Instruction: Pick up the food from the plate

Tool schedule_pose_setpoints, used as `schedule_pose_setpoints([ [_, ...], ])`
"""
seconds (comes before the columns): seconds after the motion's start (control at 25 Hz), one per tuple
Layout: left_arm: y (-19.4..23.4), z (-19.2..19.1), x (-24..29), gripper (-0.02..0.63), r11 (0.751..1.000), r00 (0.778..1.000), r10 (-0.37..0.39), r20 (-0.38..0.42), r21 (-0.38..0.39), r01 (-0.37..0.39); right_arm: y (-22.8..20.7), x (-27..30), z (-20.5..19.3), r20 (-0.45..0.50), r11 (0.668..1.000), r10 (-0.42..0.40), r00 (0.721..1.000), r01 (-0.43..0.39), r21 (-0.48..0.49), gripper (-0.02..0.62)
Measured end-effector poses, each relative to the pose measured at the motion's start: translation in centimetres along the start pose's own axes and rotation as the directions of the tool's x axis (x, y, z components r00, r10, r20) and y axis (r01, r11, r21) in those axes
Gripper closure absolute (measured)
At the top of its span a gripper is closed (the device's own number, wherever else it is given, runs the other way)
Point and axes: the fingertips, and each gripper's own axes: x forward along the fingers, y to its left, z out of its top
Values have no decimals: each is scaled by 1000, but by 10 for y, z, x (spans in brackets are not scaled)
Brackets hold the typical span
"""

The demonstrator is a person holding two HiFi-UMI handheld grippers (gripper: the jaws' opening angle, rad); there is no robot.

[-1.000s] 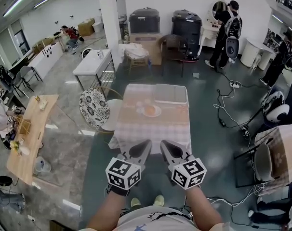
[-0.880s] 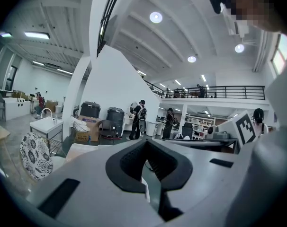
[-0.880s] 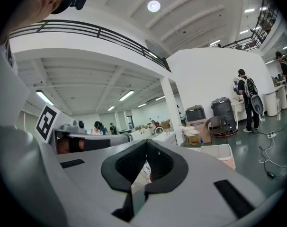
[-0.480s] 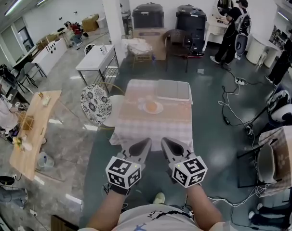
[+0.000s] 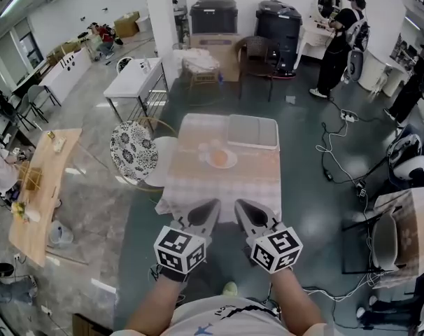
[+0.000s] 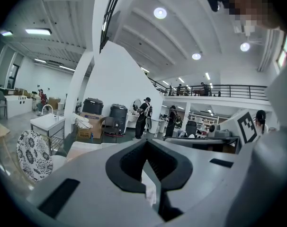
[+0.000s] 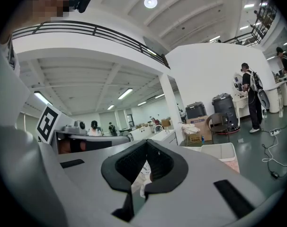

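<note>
A table [image 5: 219, 187] under a pale checked cloth stands well ahead of the person, with a patterned round chair [image 5: 133, 152] at its left side. A grey tray [image 5: 252, 131] lies on the table's far right corner. The left gripper [image 5: 210, 207] and right gripper [image 5: 241, 207] hang side by side short of the table, both jaws closed on nothing. A plate [image 5: 232, 162] sits near the table's middle, just in front of the tray, with the orange food [image 5: 219, 158] on it.

Only one yellow-green shoe [image 5: 229, 288] shows at 6 o'clock now, where two showed before. The pink-checked cloth-covered counter [image 5: 219, 187] and its white round plate [image 5: 232, 162] seem slightly nearer. The dark-clothed standing person [image 5: 338, 47] at 1 o'clock has drifted rightward.
</note>
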Motion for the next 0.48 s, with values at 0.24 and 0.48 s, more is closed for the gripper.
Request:
schedule_pose_setpoints([
  [0.24,51,12,33,600,999,999,-35,-13,4,36,-24,56,8,-2,999,-40,999,40,9,581],
  [0.48,104,24,69,600,997,997,-71,-45,31,72,-44,114,16,-13,996,-87,996,87,18,581],
])
